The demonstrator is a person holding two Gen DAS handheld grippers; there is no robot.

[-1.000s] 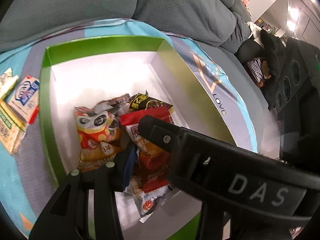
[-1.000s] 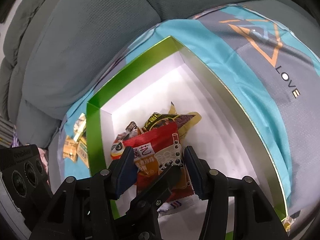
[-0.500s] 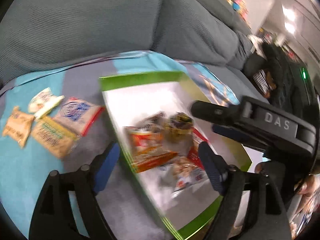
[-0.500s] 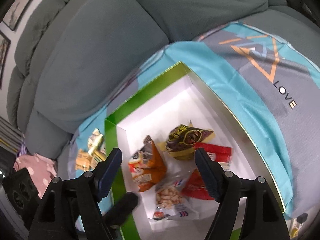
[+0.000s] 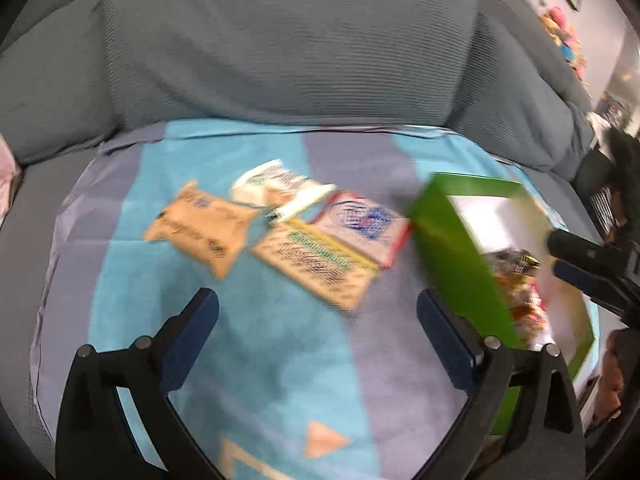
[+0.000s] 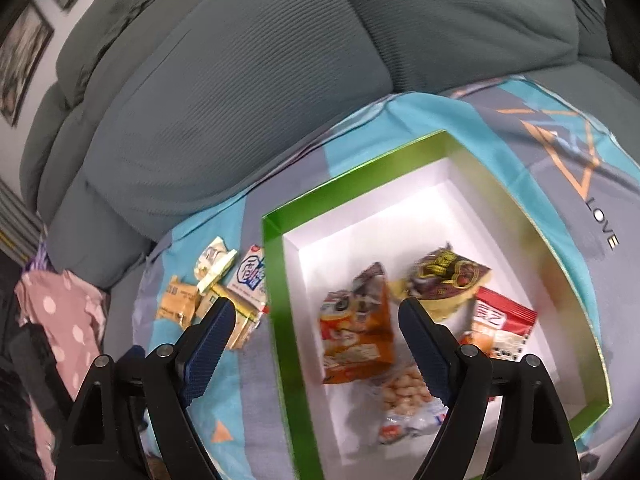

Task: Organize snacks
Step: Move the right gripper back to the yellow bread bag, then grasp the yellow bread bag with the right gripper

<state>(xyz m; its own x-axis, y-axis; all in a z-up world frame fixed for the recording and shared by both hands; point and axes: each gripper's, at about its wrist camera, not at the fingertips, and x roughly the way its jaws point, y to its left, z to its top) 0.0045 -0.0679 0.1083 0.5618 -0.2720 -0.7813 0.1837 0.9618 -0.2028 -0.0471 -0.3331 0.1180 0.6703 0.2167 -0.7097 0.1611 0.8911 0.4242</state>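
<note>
A green-rimmed white box (image 6: pixel 276 280) lies on a blue and grey cloth; inside it are an orange snack bag (image 6: pixel 356 336), a dark round packet (image 6: pixel 444 276), a red packet (image 6: pixel 500 328) and a peanut bag (image 6: pixel 404 400). Left of the box, several loose packets (image 5: pixel 316 260) lie on the cloth, also seen as loose packets (image 6: pixel 224 292) from the right. My left gripper (image 5: pixel 318 320) hangs over the cloth just short of those packets, jaws still opening, nothing between them. My right gripper (image 6: pixel 314 328) hovers above the box's left wall, jaws opening and empty. The green box (image 5: pixel 456 248) sits right of the left gripper.
Grey sofa cushions (image 6: pixel 240 80) rise behind the cloth (image 5: pixel 280 380). A pink dotted fabric (image 6: pixel 68 320) lies at the left edge. The right gripper's black body (image 5: pixel 592 268) reaches over the box from the right.
Both grippers opened and let go of snack packets into the box. The left gripper swung left, away from the box toward the loose packets. The right gripper lifted and pulled back.
</note>
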